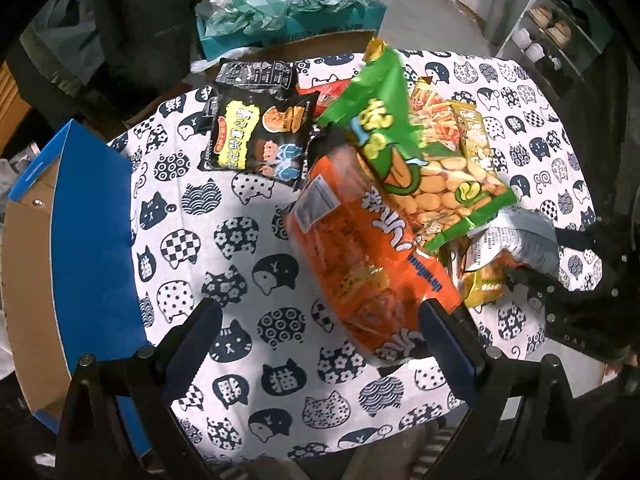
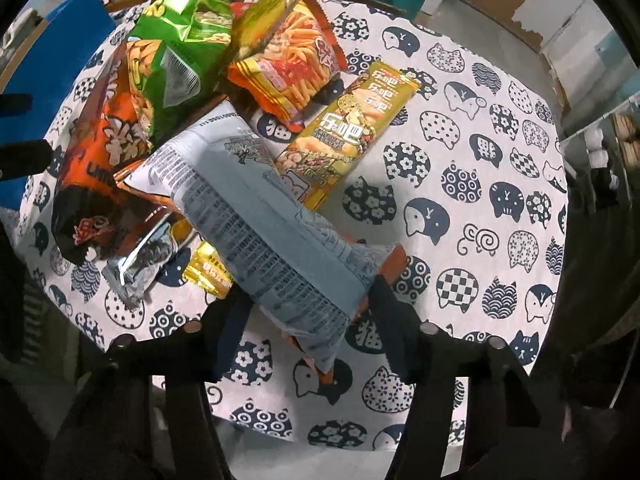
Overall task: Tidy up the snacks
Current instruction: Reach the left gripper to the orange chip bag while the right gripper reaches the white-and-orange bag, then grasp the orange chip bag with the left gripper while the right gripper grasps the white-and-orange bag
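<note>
A heap of snack packs lies on a table under a cat-print cloth (image 1: 224, 240). In the right wrist view my right gripper (image 2: 310, 304) points down and is shut on a long silver bag (image 2: 256, 208) that lies print-side up, its pads pressing both sides near its lower end. My left gripper (image 1: 318, 314) hangs open over the cloth. The lower end of an orange bag (image 1: 360, 256) reaches in beside its right finger (image 1: 444, 328). A green bag (image 1: 400, 140) rests on top of the orange one. A black pack (image 1: 260, 136) lies apart to the left.
A blue cardboard box (image 1: 92, 220) stands at the table's left edge. A long golden pack (image 2: 352, 128), a fries-print pack (image 2: 288, 64), a small silver pack (image 2: 140, 264) and a small yellow pack (image 2: 208, 272) lie around the held bag. A teal box (image 1: 288, 20) sits beyond the table.
</note>
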Demonstrator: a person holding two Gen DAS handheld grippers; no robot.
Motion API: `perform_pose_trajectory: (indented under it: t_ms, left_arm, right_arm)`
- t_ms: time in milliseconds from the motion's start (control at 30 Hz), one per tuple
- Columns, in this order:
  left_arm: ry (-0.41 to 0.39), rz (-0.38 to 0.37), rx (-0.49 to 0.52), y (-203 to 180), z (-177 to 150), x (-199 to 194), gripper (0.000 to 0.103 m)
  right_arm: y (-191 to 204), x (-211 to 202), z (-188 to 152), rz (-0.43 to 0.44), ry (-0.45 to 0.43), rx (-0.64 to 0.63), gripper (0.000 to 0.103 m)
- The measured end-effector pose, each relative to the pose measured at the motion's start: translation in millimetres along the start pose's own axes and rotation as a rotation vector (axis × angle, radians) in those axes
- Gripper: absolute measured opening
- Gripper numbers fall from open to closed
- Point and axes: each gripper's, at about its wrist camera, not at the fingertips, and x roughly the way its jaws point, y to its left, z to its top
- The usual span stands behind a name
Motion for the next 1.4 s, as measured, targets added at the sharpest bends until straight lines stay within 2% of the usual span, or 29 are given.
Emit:
perform_pose_trajectory:
  t_ms: [133,333,467,567,600,633,667,700,767,867,1000,1100,1167,1200,1267,1333,1400]
  left_arm:
    - [0.007,-0.017,-0.036,-3,7,9,0.1]
    - [0.026,-0.034,-0.097,-9,18,26,0.1]
    - [0.048,-0.013,-0.093,-15,23,41,0.1]
    - [0.064,-0.039,-0.088,-16,23,50,0.097]
    - [0.075,-0.058,-0.086,-17,22,53,0.092]
    - [0.089,-0.069,-0.086,-16,21,56,0.08]
    - [0.089,-0.056,-0.087,-15,19,57,0.071]
    - [0.077,-0.047,-0.086,-14,17,56,0.067]
    - [0.065,-0.032,-0.088,-11,15,54,0.047]
    - [0.062,-0.068,-0.107,-3,14,51,0.035]
    - [0.064,-0.111,-0.127,5,9,48,0.029]
    - [0.063,-0.114,-0.126,4,4,46,0.029]
    - [0.07,-0.112,-0.127,1,0,48,0.033]
    - [0.072,-0.114,-0.133,-1,-2,47,0.038]
    - [0.091,-0.124,-0.159,-4,-5,50,0.07]
    - [0.089,-0.133,-0.182,-5,-5,49,0.08]
    - [0.088,-0.119,-0.184,-8,-5,50,0.08]
  right_arm:
    - [0,-4,0,0.019,-0.031,0.019,0.035]
    - [-6,-10,-8,0.087,-0.036,0.079,0.033]
    - [-7,-8,-9,0.102,-0.041,0.088,0.033]
    - [-7,-11,-11,0.109,-0.047,0.097,0.031]
    - [-7,-12,-11,0.112,-0.051,0.1,0.029]
    - [-7,-13,-10,0.117,-0.055,0.101,0.028]
    - [-7,-14,-10,0.12,-0.059,0.102,0.028]
    - [-11,-17,-12,0.122,-0.064,0.105,0.028]
    - [-13,-24,-17,0.13,-0.073,0.112,0.027]
    - [-15,-33,-22,0.13,-0.086,0.118,0.027]
    - [-14,-43,-23,0.118,-0.106,0.131,0.025]
    - [-13,-48,-22,0.103,-0.114,0.149,0.025]
    - [-16,-54,-25,0.093,-0.121,0.167,0.024]
    - [-16,-56,-26,0.091,-0.126,0.174,0.024]
    - [-20,-61,-30,0.086,-0.137,0.196,0.024]
    - [-24,-61,-32,0.088,-0.14,0.22,0.024]
    - [-26,-57,-35,0.095,-0.132,0.239,0.024]
